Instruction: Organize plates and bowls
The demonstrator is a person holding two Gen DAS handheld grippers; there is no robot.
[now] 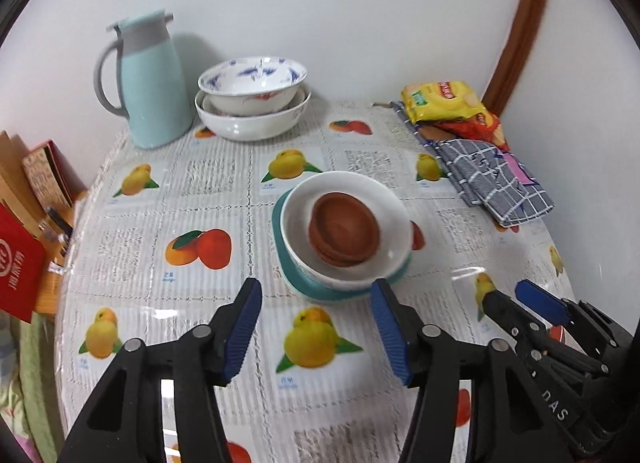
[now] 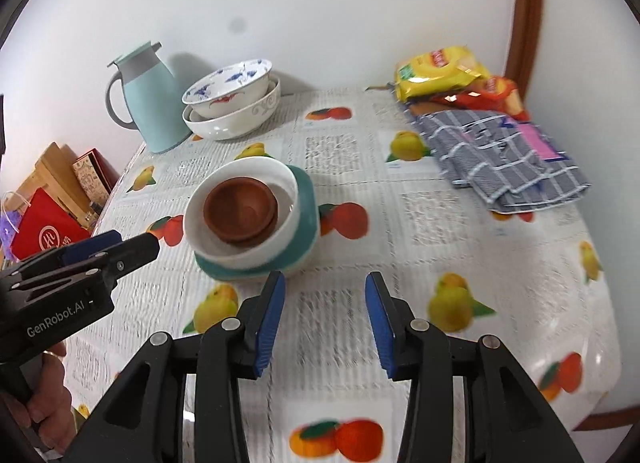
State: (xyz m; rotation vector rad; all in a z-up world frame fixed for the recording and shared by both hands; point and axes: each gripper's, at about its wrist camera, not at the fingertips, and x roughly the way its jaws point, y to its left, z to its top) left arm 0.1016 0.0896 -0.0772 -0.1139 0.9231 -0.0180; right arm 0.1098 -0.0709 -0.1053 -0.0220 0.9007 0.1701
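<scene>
A white bowl (image 1: 394,223) holding stacked brown saucers (image 1: 344,233) sits on a teal plate (image 1: 320,291) at the table's middle; it also shows in the right wrist view (image 2: 288,199), with the saucers (image 2: 240,211) and the teal plate (image 2: 308,203). A blue-patterned bowl (image 1: 252,81) is nested in a larger white bowl (image 1: 248,123) at the back. My left gripper (image 1: 316,303) is open and empty just in front of the stack. My right gripper (image 2: 326,299) is open and empty, to the right of the stack.
A light blue jug (image 1: 154,79) stands at the back left. Snack packets (image 1: 444,101) and a folded checked cloth (image 1: 492,179) lie at the back right. Boxes and a red bag (image 1: 20,263) stand beyond the table's left edge.
</scene>
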